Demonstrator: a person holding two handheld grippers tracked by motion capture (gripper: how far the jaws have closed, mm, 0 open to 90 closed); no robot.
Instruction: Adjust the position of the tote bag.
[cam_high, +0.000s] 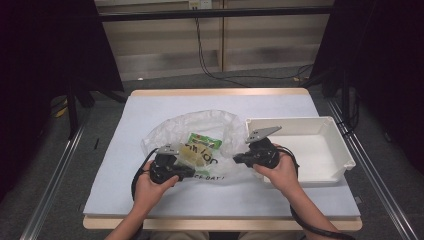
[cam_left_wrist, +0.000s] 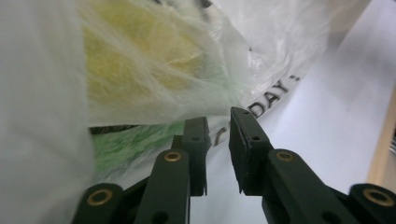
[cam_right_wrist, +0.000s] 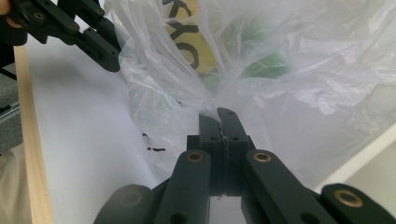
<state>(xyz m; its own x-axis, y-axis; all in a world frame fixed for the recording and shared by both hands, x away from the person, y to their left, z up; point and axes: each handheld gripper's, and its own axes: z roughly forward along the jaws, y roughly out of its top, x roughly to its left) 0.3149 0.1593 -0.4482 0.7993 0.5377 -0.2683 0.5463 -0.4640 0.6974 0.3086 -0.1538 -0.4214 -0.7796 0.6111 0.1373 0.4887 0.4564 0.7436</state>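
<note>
A: Where is the plastic bag (cam_high: 200, 145) found, and how is it held?

B: It is spread on the table (cam_high: 125, 190), just left of the white bin (cam_high: 320, 150), with a green-and-yellow packet (cam_high: 202, 145) seen through the film. The right gripper (cam_right_wrist: 223, 116) is clamped on a gathered fold of the film. The left gripper (cam_left_wrist: 218, 140) is parted a little at the bag's edge; no film is seen pinched between its pads.

A: How is the bag expected to handle?

B: It is judged very light, limp and slippery. No shape would be kept when lifted, and the packet's weight would likely be swung to the lowest point.

A: Where should hold be taken?

B: A bunched rim or handle is preferred, since a single layer could be slipped out or torn.
</note>
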